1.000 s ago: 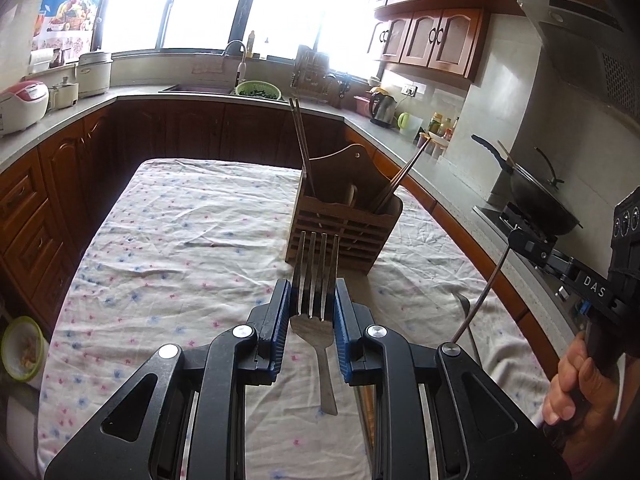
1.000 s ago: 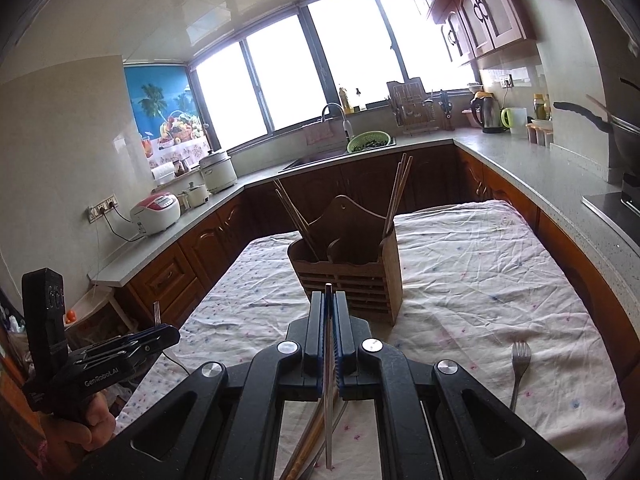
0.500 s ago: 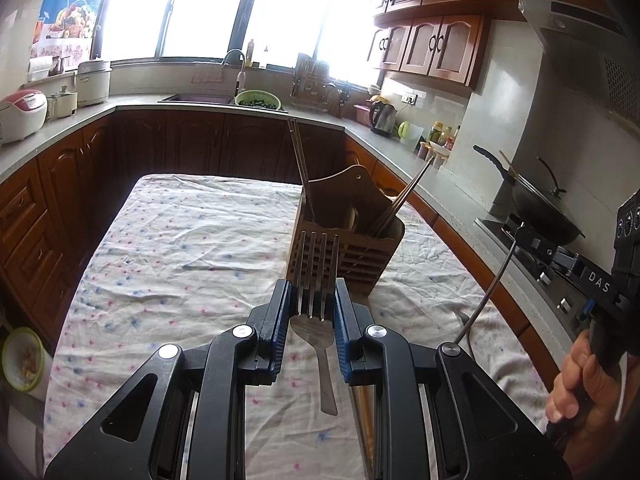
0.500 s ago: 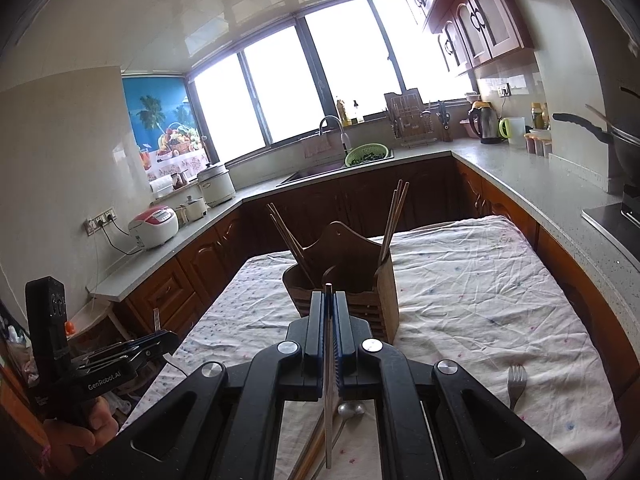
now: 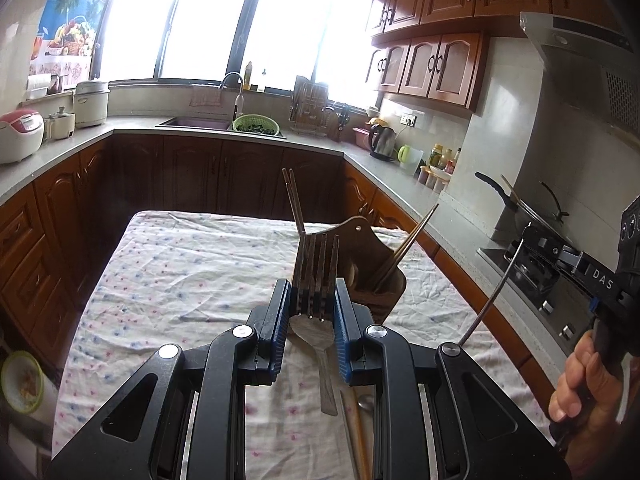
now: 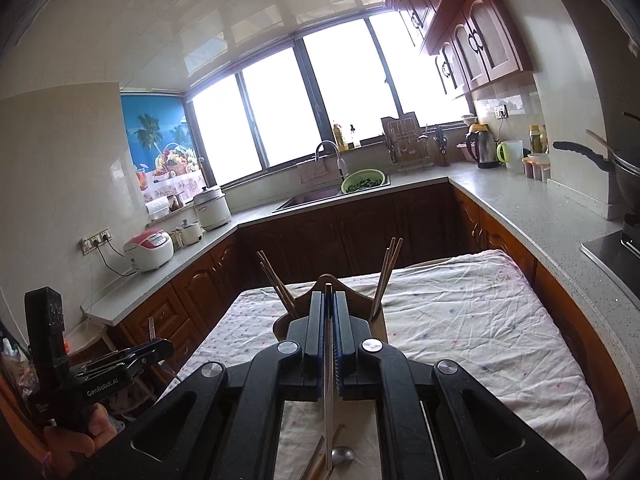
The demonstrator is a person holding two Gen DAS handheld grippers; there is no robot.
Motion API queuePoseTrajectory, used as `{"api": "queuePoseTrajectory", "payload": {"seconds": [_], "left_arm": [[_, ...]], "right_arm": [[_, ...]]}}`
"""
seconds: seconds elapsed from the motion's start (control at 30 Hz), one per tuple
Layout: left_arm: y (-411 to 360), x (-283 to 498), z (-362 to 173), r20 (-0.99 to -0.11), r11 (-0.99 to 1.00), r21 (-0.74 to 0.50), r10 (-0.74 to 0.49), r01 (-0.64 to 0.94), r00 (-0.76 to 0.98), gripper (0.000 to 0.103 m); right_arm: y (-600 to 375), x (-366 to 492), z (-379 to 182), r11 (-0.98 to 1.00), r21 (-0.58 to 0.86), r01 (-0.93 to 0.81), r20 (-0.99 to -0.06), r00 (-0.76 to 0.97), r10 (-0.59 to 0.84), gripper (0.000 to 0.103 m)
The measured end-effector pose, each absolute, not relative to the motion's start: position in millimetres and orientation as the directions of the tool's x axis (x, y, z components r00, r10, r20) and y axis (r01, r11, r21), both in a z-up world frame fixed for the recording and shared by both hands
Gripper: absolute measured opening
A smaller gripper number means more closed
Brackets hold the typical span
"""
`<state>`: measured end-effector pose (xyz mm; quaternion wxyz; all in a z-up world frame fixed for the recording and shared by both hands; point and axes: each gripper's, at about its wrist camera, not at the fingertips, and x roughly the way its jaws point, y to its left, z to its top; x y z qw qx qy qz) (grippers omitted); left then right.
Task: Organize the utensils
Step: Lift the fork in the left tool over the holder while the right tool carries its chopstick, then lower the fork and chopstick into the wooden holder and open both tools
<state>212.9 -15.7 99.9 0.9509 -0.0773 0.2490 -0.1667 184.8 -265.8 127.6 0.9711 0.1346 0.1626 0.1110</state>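
In the left wrist view, my left gripper (image 5: 311, 285) is shut on a metal fork (image 5: 316, 264). Its tines point up and forward; its handle hangs below the blue pads. Just behind it on the flowered tablecloth (image 5: 180, 280) stands the wooden utensil holder (image 5: 376, 268) with chopsticks (image 5: 294, 200) in it. My right gripper (image 6: 328, 298) is shut on a thin metal utensil (image 6: 329, 380) seen edge-on, and it hides most of the holder (image 6: 286, 322). That right gripper (image 5: 528, 240) also shows at the right, its utensil (image 5: 492, 292) slanting down.
A spoon (image 5: 366, 402) and wooden chopsticks (image 5: 354, 424) lie on the cloth under the grippers. Counters run round the table: a sink (image 5: 196, 122), rice cookers (image 5: 20, 136), a kettle (image 5: 384, 142), and a wok on the stove (image 5: 520, 204) at right. A hand (image 5: 580, 380) holds the right gripper.
Both grippers have risen and come closer to the holder, each still holding its utensil. The holder now sits lower in both views, behind the fingertips.
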Motion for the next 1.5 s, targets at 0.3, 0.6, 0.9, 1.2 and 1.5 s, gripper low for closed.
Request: {"api": "queuePoseTrajectory", "payload": {"seconds": [0.3, 0.6, 0.9, 1.2, 1.5], "left_arm": [[-21.6, 254.9, 124.2, -0.384, 0.938, -0.224, -0.334, 0.264, 0.860, 0.019], [-34.6, 299.7, 143.7, -0.333, 0.940, -0.213, -0.325, 0.265, 0.885, 0.019], [-53.5, 339.4, 131.2, -0.348, 0.942, -0.221, -0.317, 0.251, 0.882, 0.019], [-65.1, 353.0, 96.8, -0.382, 0.946, -0.221, -0.306, 0.235, 0.872, 0.019], [-73.1, 360.3, 73.8, -0.420, 0.951, -0.209, -0.299, 0.229, 0.857, 0.019]], "right_arm": [[-274.6, 224.0, 154.8, 0.937, 0.308, -0.165, -0.215, 0.947, 0.238, 0.004], [-276.8, 264.7, 171.3, 0.938, 0.312, -0.151, -0.166, 0.964, 0.210, 0.004], [-278.7, 288.4, 161.6, 0.943, 0.305, -0.133, -0.153, 0.971, 0.186, 0.004], [-283.6, 300.4, 134.7, 0.938, 0.327, -0.113, -0.177, 0.968, 0.178, 0.004], [-275.9, 305.5, 110.5, 0.940, 0.326, -0.097, -0.214, 0.961, 0.174, 0.004]]}}
